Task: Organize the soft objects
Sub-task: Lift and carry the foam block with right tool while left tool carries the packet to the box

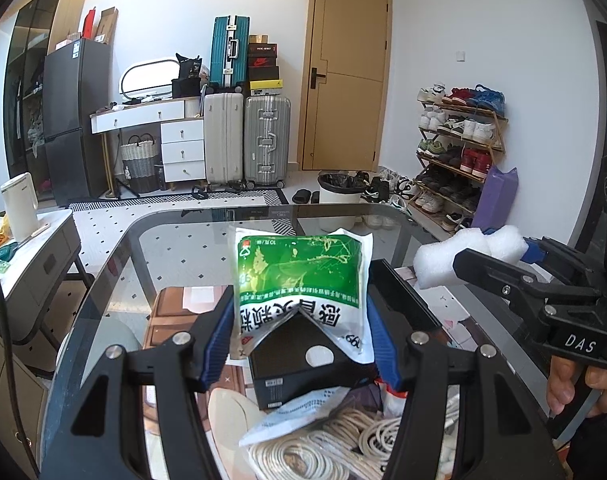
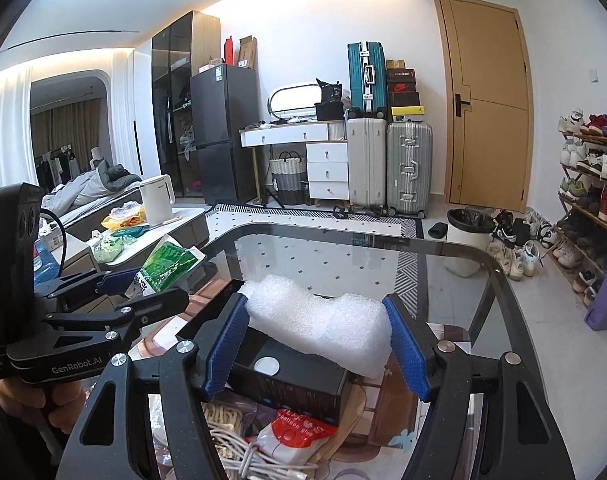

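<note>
The left gripper [image 1: 299, 320] has its fingers clenched on a green pouch [image 1: 301, 276], holding it upright above the glass bench [image 1: 175, 240]. The right gripper [image 2: 317, 336] grasps a white foam block [image 2: 319, 328] across its length, just above a black box [image 2: 287, 380] that sits at about 6 o'clock beneath both loads. From the left wrist view the foam hangs at 3 o'clock of the pouch, well clear of it. Below, near the bench's close edge, lie coiled white cords [image 1: 323, 444] and a red-and-white packet [image 2: 295, 436]. Both soft things look lifted and not yet placed, so the step in hand seems to be carrying them to a spot. To do it well I would keep the squeeze light: the pouch is already creased where the box corner meets it, and the foam dents easily. Bring each down flat on bare glass toward 12 o'clock, apart from the cords, and let go only once it rests.
</note>
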